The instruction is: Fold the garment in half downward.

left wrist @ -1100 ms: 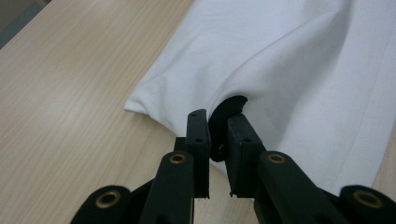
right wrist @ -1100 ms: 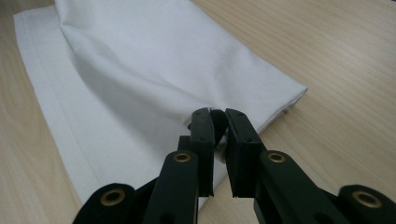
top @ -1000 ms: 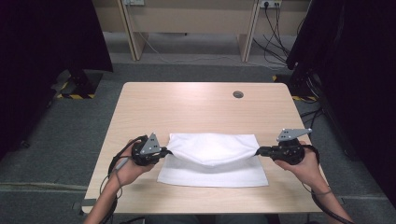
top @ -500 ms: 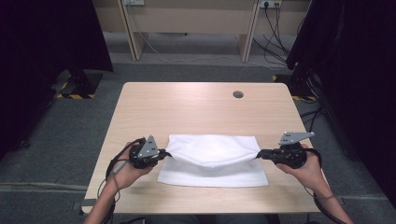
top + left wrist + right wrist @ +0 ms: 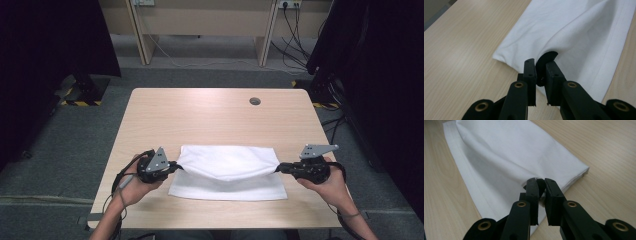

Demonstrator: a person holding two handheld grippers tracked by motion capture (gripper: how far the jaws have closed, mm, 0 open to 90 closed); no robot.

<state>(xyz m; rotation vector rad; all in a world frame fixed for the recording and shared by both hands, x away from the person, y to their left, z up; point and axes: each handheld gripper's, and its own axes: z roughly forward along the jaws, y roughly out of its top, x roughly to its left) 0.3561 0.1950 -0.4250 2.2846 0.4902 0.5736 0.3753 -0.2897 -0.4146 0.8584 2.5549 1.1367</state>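
Now one white cloth [image 5: 227,170] lies on the near half of the desk [image 5: 210,115], folded over itself so that an upper layer lifts off a lower one. Two claws work it, one at each end. The left claw [image 5: 176,165] is clamped on the cloth's left corner; in the left gripper view its two black jaws stand close together with the fabric pinched at their tips [image 5: 540,67]. The right claw [image 5: 278,168] is clamped on the right corner, and the right gripper view shows the same pinch [image 5: 539,185]. Between the two claws the upper layer hangs taut, sagging a little in the middle, while the lower layer rests flat on the desk with its hemmed edge toward the person. One round grommet [image 5: 255,101] sits in the desk's far right part, well apart from the cloth. Two hands hold the claws, one each.
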